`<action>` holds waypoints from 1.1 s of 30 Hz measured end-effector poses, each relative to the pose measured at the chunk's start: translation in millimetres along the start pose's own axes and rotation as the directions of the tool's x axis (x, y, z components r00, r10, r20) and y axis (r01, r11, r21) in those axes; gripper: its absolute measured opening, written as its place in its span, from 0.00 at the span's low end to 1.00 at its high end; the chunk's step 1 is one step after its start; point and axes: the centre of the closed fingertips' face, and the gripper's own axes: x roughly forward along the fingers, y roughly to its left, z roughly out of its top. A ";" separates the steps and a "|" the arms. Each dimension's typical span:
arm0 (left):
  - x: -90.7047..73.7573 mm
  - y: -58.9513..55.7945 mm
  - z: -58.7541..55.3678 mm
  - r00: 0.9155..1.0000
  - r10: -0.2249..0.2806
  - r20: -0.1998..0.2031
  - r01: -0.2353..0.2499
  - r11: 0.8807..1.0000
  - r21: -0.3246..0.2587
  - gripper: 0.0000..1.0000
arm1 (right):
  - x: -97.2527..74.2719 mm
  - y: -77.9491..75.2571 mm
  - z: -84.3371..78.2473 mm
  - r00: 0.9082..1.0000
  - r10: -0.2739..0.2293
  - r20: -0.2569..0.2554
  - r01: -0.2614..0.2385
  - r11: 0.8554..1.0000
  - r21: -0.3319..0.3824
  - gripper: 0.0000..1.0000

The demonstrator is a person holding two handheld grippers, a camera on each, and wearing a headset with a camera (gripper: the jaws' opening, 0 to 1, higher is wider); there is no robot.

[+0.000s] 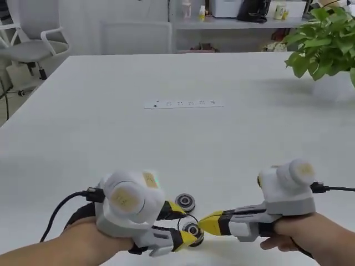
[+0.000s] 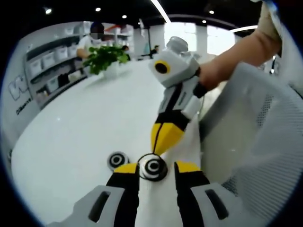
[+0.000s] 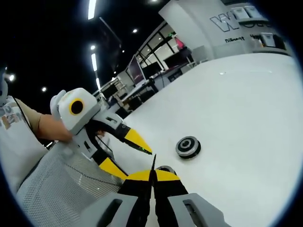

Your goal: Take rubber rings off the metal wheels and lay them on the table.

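My left tongs [image 2: 154, 170] clamp a metal wheel [image 1: 192, 229] at the near edge of the table [image 1: 183, 149]. My right tongs [image 3: 152, 174], closed tight, seem to pinch its thin rubber ring [image 3: 153, 163] at the rim. I expect it to be light and stretchy. A second wheel [image 1: 184, 202] lies just beside.

head looks down; opposed gripper views share wheels [image 1: 184, 202] [image 2: 117, 160] [image 3: 188, 146].

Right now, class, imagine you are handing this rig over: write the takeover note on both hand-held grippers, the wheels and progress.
Left hand-held gripper: shut on a small round metal wheel wearing its black rubber ring.
Right hand-held gripper: jaws shut, tips against that wheel; whether they pinch the ring is unclear.
Second identical wheel: lying on the white table beside them.
Done: no ring laid down yet.
Left: strip both rings.
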 end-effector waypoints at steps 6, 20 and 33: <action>-24.3 1.8 2.9 1.000 0.011 0.025 -0.011 1.000 -0.006 0.40 | 0.7 7.9 12.5 1.000 0.015 -0.001 -0.015 0.999 -0.031 0.00; -74.7 14.5 -1.9 0.994 0.092 0.059 -0.089 0.994 -0.058 0.65 | 19.3 25.2 35.7 0.998 0.054 -0.030 -0.057 0.994 -0.098 0.00; -94.6 16.0 -25.6 0.991 0.130 0.032 -0.126 0.987 -0.103 0.80 | 52.4 26.4 19.6 0.988 0.058 -0.143 -0.079 0.985 -0.151 0.00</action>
